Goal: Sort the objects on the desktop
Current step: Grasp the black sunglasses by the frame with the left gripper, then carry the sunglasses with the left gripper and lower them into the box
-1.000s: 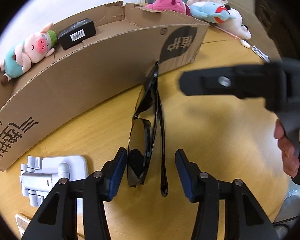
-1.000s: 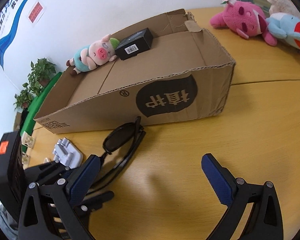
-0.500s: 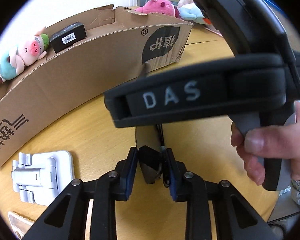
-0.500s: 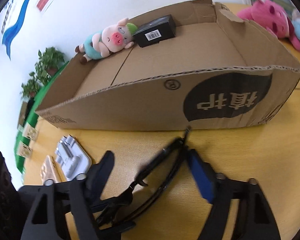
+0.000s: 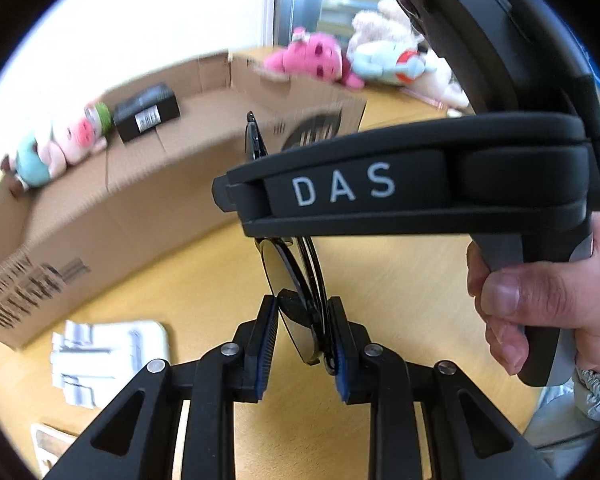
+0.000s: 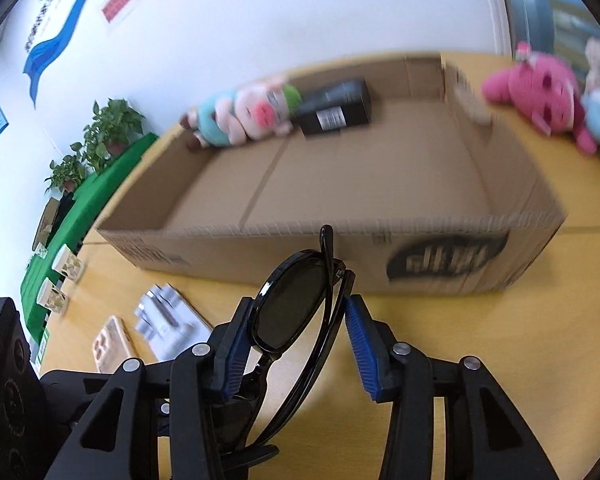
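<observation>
Black sunglasses (image 5: 288, 280), folded, hang just above the yellow tabletop (image 5: 400, 280). My left gripper (image 5: 304, 320) is shut on one lens end of them. In the right wrist view the same sunglasses (image 6: 288, 312) stand between the blue pads of my right gripper (image 6: 298, 304), whose jaws are closing. Its left pad lies against the lens rim and its right pad sits a sliver off the temple arm. The right tool's black body (image 5: 420, 184), held by a hand (image 5: 540, 308), crosses the left wrist view and hides the middle of the glasses.
An open cardboard box (image 6: 340, 184) lies just behind, holding a pig plush (image 6: 252, 116) and a small black carton (image 6: 336, 108). A white folding stand (image 6: 168, 320) and a phone case (image 6: 112, 344) lie to the left. Pink and pale plush toys (image 5: 312, 60) sit at the far right.
My left gripper shut on the sunglasses and lifted them off the table. My right gripper swung in from the right and narrowed its jaws around the far end of the glasses.
</observation>
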`<state>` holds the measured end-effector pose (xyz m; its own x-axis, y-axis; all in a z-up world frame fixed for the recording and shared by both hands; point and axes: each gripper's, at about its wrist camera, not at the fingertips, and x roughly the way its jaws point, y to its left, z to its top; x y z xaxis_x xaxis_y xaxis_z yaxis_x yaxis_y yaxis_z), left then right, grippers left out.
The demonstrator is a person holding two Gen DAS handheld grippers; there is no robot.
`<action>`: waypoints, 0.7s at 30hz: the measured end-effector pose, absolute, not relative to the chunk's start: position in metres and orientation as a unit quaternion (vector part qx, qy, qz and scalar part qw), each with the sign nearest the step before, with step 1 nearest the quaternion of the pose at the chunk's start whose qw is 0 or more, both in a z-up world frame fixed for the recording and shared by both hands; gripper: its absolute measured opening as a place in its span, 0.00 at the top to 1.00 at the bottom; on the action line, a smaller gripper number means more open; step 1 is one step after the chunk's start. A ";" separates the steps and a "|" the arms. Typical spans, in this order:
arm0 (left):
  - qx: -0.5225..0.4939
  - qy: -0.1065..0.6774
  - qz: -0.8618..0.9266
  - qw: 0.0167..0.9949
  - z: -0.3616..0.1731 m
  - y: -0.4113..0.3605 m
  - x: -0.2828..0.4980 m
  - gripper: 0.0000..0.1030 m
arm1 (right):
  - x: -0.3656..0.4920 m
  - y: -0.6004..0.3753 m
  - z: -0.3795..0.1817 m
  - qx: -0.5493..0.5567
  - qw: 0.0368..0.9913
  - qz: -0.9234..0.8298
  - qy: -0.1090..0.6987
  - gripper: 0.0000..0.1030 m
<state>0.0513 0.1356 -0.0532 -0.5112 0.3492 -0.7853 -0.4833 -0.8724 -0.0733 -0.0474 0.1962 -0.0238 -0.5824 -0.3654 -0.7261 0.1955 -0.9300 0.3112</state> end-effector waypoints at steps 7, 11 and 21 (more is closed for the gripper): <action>-0.379 0.082 0.893 0.229 -0.008 0.143 0.054 0.77 | -0.050 0.195 0.037 0.371 0.156 -0.913 -0.064 0.57; -0.353 0.082 0.906 0.219 0.019 0.144 0.034 0.77 | -0.068 0.191 0.072 0.340 0.157 -0.926 -0.037 0.57; -0.336 0.043 0.917 0.212 0.071 0.135 -0.050 0.77 | -0.157 0.196 0.136 0.325 0.167 -0.931 -0.010 0.57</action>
<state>-0.0504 0.1349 0.0713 -0.6843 0.3595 -0.6344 -0.4173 -0.9066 -0.0636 -0.1569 0.1960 0.1358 -0.7332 -0.3179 -0.6011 0.3050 -0.9438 0.1271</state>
